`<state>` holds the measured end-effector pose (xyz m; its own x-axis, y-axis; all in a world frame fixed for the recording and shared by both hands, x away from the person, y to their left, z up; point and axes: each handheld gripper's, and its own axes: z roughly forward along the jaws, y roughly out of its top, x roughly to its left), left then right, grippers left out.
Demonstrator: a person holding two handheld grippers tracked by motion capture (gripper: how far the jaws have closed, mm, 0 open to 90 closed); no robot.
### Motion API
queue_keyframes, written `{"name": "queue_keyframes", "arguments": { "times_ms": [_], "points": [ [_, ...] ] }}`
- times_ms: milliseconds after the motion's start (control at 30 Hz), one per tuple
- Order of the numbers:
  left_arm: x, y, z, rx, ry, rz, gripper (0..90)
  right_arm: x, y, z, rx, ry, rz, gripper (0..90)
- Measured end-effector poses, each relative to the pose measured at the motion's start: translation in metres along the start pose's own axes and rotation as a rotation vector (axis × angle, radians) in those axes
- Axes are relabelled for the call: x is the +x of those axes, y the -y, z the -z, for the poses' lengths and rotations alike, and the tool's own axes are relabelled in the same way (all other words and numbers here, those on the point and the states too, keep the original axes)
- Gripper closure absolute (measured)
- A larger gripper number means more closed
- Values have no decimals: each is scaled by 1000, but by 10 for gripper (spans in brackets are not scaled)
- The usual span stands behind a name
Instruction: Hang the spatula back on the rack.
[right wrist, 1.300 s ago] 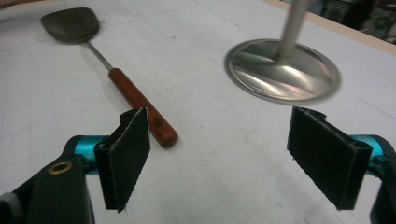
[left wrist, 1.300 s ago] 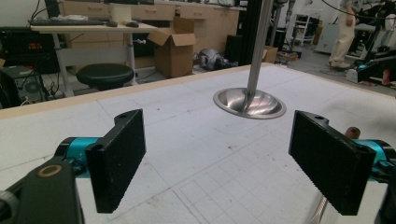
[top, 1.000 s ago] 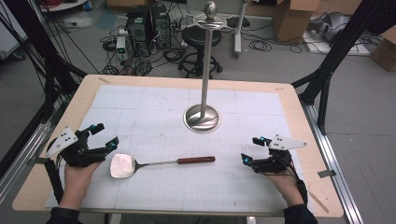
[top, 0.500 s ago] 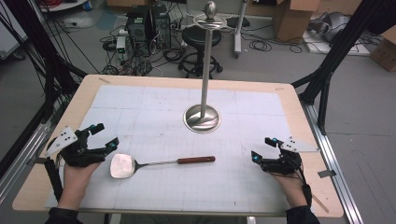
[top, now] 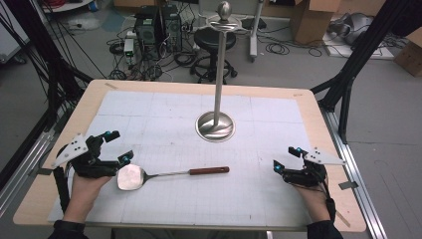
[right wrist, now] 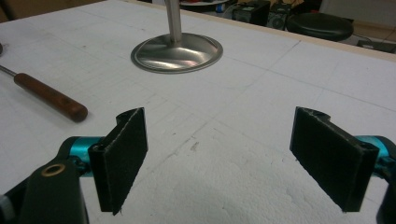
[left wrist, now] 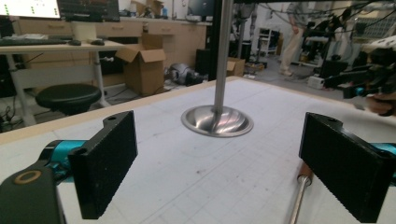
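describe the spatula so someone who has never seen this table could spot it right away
On the white gridded table top, look toward the person from the tall steel stand with a round base. The flat-lying steel spatula with a dark wooden handle is there, its blade beside the left gripper.

Wooden table (top: 318,117) under white gridded mat (top: 164,114); on it, steel stand (top: 215,124) and wood-handled spatula (top: 171,174).

Mid-table: metal stand (top: 215,124), wide round base and tall upright pole, blocks straight passage across the far centre. Spatula (top: 164,174) lies crosswise on the near half, blade just beside the left gripper (top: 115,147), wooden handle pointing toward the right gripper (top: 284,158). White mat (top: 278,119) open on both sides of stand and along near edge
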<state>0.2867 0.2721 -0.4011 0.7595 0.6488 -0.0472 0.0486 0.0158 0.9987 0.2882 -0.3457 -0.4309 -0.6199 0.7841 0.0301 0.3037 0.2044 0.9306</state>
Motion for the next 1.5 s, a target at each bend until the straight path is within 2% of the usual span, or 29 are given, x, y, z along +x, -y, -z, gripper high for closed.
{"name": "queue_keyframes", "arguments": {
  "times_ms": [133,233,300,367,467,533,600,667,733,867,1167,1367,1500],
  "points": [
    [-2,-2,-2,-19,25,11,118,1,0,0,0,-4,7,186],
    [-4,-4,-6,-4,52,6,118,1,0,0,2,-3,9,188],
    [-7,-6,-9,23,62,-5,118,1,0,0,2,-4,11,188],
    [-10,-9,-15,58,91,-5,117,1,0,-1,2,-6,11,189],
    [-16,-10,-25,106,106,-33,117,1,0,-1,1,-8,13,189],
    [-20,-10,-31,153,116,-41,117,1,0,-1,5,-4,14,189],
    [-25,-11,-40,222,127,-53,117,1,0,-1,5,-8,14,190],
    [-29,-9,-48,266,154,-55,117,1,0,-1,7,-9,14,190],
    [-32,-8,-54,298,158,-74,116,1,0,-2,8,-9,15,191],
    [-41,-5,-67,390,181,-133,116,2,0,-2,11,-13,18,192],
    [-53,4,-94,532,234,-174,123,2,0,-3,13,-17,21,194],
    [-58,11,-110,625,281,-203,159,2,0,-3,19,-21,23,195],
    [-59,18,-117,691,278,-208,185,2,0,-3,19,-23,22,195]
  ]
}}
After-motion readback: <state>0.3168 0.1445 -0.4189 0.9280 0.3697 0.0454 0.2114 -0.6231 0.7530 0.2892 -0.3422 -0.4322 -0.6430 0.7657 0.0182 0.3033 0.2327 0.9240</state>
